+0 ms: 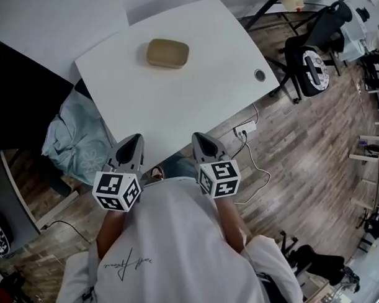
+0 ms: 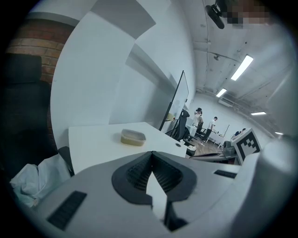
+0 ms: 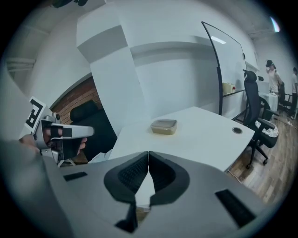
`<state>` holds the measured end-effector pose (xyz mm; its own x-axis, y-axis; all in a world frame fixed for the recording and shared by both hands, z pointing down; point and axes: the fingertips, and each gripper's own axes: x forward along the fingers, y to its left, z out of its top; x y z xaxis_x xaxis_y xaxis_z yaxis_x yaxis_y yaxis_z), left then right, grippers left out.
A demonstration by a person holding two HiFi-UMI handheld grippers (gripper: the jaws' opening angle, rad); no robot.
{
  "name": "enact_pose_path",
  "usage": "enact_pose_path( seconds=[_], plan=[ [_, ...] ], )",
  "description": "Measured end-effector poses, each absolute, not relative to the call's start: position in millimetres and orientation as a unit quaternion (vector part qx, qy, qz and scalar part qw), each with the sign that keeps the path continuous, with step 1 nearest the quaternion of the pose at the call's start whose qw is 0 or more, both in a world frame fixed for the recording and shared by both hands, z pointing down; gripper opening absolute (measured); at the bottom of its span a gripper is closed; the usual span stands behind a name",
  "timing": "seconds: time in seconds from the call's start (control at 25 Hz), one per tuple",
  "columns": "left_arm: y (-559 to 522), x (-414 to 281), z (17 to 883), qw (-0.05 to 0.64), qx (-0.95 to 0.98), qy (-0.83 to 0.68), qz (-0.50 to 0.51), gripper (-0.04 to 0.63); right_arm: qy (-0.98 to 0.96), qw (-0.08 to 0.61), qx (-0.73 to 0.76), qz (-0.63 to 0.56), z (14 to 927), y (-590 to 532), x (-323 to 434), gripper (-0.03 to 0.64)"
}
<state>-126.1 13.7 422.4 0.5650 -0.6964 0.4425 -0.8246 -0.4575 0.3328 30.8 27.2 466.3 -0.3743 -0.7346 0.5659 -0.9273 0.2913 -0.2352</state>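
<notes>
A lidded rectangular container (image 1: pixel 167 53) with tan contents lies on the far half of a white table (image 1: pixel 197 98). It also shows in the left gripper view as the container (image 2: pixel 133 137) and in the right gripper view as the container (image 3: pixel 164 126). My left gripper (image 1: pixel 135 139) hovers at the table's near edge, jaws shut on nothing. My right gripper (image 1: pixel 196 137) is beside it, also shut and empty. Both point toward the container, well short of it. The left gripper (image 2: pixel 151 154) and right gripper (image 3: pixel 148 154) show tips pressed together.
A black office chair (image 1: pixel 314 49) stands at the table's right. A pale cloth bundle (image 1: pixel 75 137) lies left of the table. A cable and socket strip (image 1: pixel 245 129) trail on the wooden floor. A grommet hole (image 1: pixel 260 75) sits near the table's right edge. People stand far off.
</notes>
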Motion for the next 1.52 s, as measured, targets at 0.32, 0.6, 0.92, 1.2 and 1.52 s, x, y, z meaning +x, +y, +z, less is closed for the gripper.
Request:
enact_pose_path(
  seconds=[0.32,0.6,0.92,1.2,1.52],
  plan=[
    [-17,-117,417,0.257,0.836,-0.469,0.120,0.008,-0.796,0.167,0.512,0.275,466,-13,39,0.011],
    [-40,-106,411,0.253,0.828,-0.487,0.115,0.008,-0.803,0.156,0.498,0.286,468,-44,50,0.011],
    [-54,-83,417,0.257,0.819,-0.501,0.112,0.008,-0.814,0.150,0.471,0.306,481,-79,62,0.011],
    [-62,-75,427,0.267,0.808,-0.515,0.103,0.008,-0.817,0.141,0.451,0.331,499,-113,65,0.011],
    [-66,-85,432,0.270,0.797,-0.531,0.102,0.008,-0.819,0.137,0.439,0.343,509,-135,57,0.011]
  ],
)
